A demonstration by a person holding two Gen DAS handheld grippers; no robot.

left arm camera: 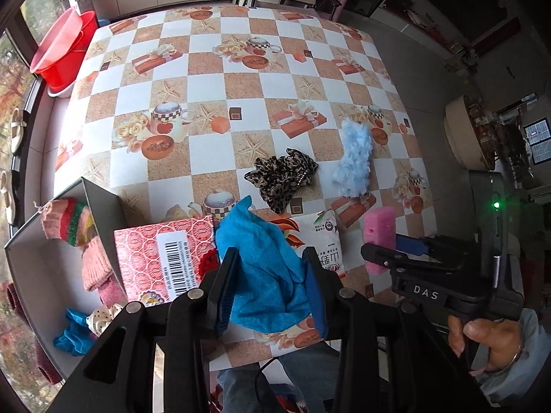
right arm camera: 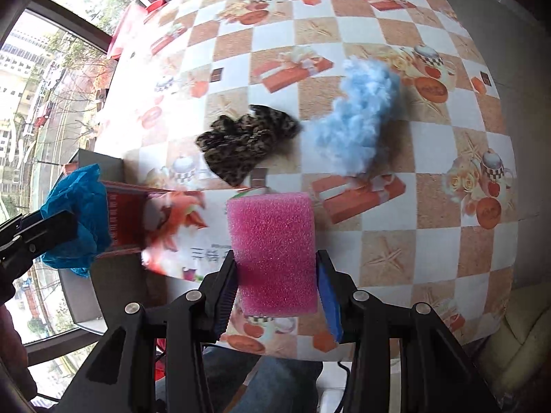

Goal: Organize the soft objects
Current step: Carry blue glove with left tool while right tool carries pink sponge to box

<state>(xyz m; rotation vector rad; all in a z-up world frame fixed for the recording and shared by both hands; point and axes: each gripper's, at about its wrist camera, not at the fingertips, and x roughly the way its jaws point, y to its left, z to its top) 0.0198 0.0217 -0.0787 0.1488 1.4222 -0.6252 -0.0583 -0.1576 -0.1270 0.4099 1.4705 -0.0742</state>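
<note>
My left gripper is shut on a blue cloth and holds it above the table's near edge, just right of a grey storage box. The cloth also shows in the right wrist view. My right gripper is shut on a pink sponge, which also shows in the left wrist view. A leopard-print scrunchie and a light blue fluffy piece lie on the checkered table.
The grey box holds pink knitted items, a small blue cloth and a red patterned packet leaning on its wall. A white printed pouch lies near the edge. Red basins stand beyond the far left corner.
</note>
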